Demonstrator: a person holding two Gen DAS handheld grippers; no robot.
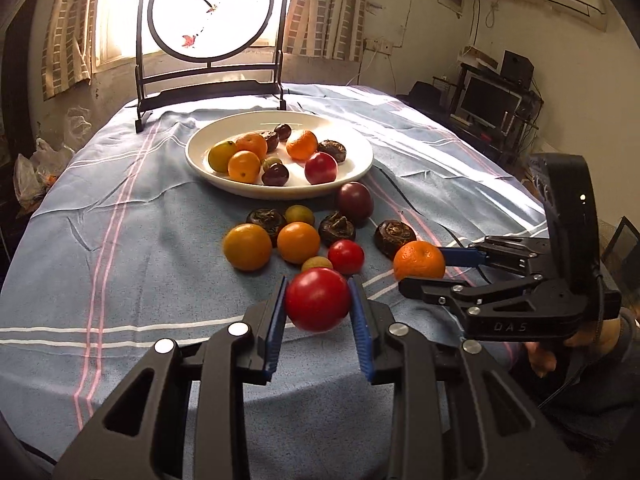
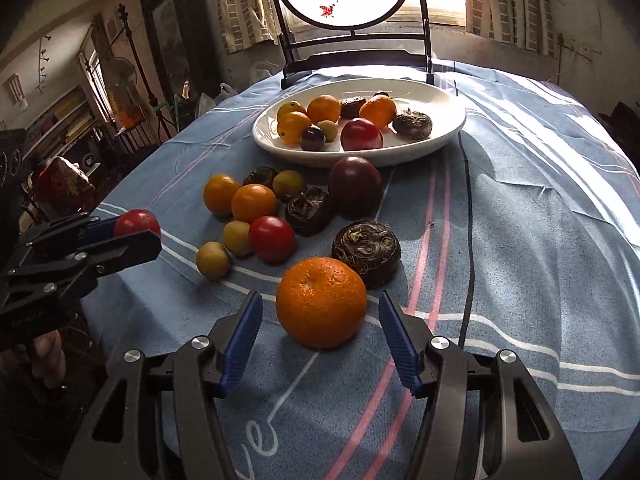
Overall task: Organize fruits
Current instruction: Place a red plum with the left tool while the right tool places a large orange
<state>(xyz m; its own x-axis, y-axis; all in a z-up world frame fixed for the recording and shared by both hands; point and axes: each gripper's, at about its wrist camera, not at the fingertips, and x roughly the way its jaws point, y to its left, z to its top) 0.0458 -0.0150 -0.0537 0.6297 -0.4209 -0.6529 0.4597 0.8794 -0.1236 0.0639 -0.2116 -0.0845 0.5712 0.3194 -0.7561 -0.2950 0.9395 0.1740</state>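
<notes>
Left gripper: blue pads pinch a red tomato on both sides, held above the cloth
Right gripper: jaws spread wide, an orange resting on the striped blue tablecloth between the pads, touching neither
Seen only from the right wrist: a small yellow-green fruit lies apart at the near left of the loose pile; the left wrist view hides it behind the tomato
Seen only from the left wrist: the right gripper's pad reaches past the orange's far side
Loose pile: oranges, a second tomato, dark water chestnuts and a purple fruit, clustered mid-table
White plate: beyond the pile, holding more mixed fruit
Farthest: round framed screen before the window
</notes>
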